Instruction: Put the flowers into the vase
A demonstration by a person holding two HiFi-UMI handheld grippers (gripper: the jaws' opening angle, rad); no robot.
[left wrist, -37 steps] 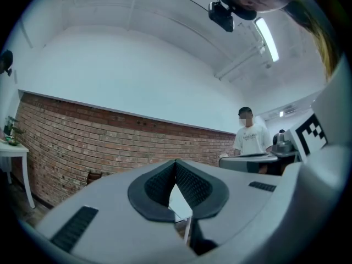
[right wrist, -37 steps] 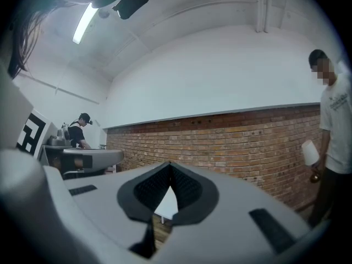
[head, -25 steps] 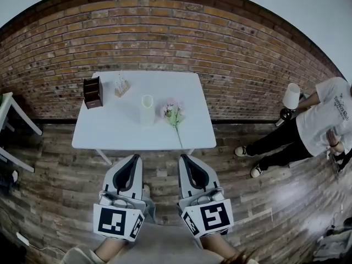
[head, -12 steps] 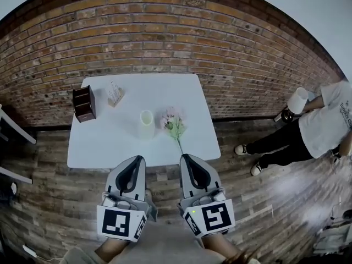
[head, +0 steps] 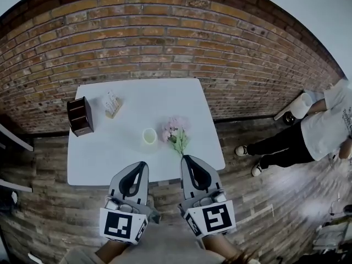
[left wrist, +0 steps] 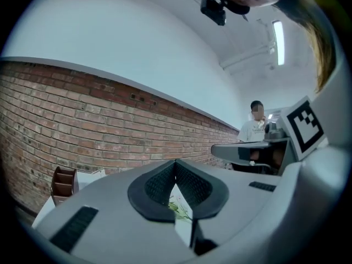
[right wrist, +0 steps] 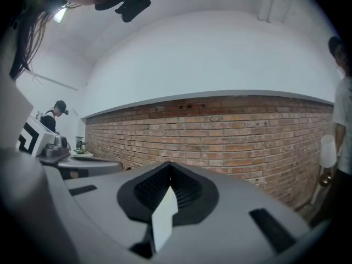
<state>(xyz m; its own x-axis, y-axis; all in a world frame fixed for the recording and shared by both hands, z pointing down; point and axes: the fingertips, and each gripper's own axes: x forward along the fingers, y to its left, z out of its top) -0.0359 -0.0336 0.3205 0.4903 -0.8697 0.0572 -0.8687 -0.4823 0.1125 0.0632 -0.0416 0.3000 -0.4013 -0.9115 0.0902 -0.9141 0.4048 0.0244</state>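
Table holds one vase, one flower bunch beside it, one wooden organizer, one card box; left gripper and right gripper both closed.

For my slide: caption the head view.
Left tongs and right tongs shut, before a white table with vase and pink flowers.

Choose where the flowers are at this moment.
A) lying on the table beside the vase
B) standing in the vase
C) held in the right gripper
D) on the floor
A: the flowers lie flat on the white table, just right of the vase in the head view, and nothing stands in it.
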